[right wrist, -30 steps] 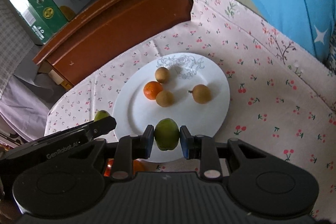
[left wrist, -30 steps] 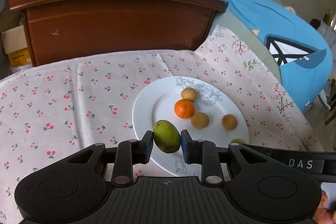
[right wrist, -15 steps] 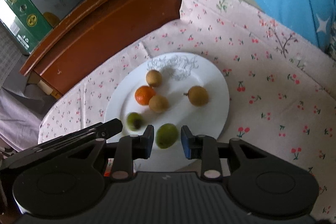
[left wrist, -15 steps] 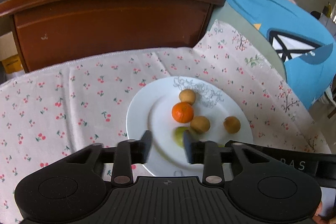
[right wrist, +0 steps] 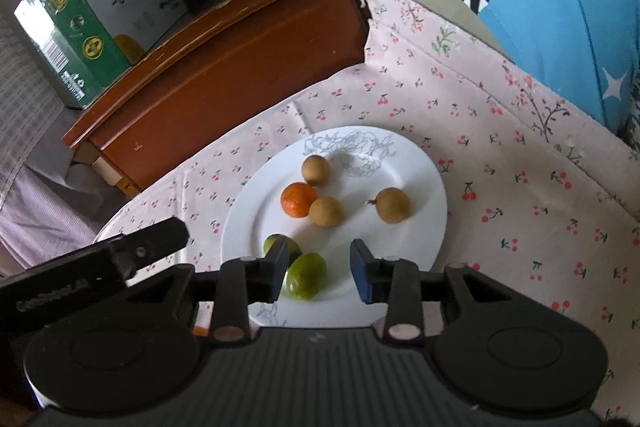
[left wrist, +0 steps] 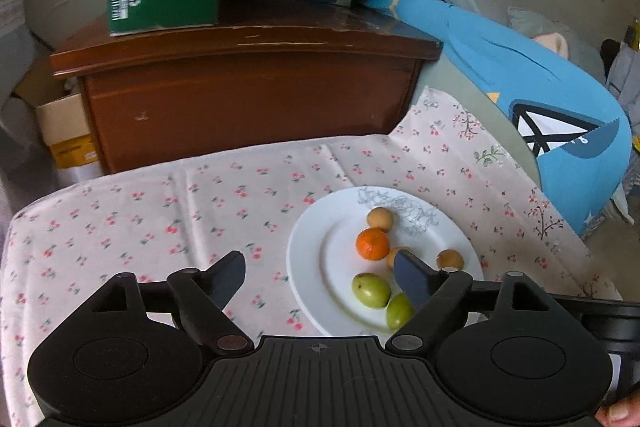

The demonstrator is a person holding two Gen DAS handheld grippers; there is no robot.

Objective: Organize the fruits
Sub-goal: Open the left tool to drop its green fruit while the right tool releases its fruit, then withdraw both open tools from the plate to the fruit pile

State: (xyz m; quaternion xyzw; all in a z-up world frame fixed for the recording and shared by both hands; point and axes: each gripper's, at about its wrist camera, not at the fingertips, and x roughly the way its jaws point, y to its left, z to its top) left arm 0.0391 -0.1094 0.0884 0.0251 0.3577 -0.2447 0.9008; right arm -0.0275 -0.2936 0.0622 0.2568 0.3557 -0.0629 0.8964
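Cherry-print cloth (left wrist: 160,219) carries a white plate (right wrist: 424,187) of fruit; both left gripper (left wrist: 320,273) and right gripper (right wrist: 320,267) are opening, a green fruit (right wrist: 306,275) loose between the right's fingers.

Two wrist views, both angled down at my table.
Each looks close over its own fingers; both share the white plate (left wrist: 308,259) (right wrist: 424,183), centre-right and centre.

The left gripper (right wrist: 120,263) bears blurred lettering, perhaps "GenRobot.AI".
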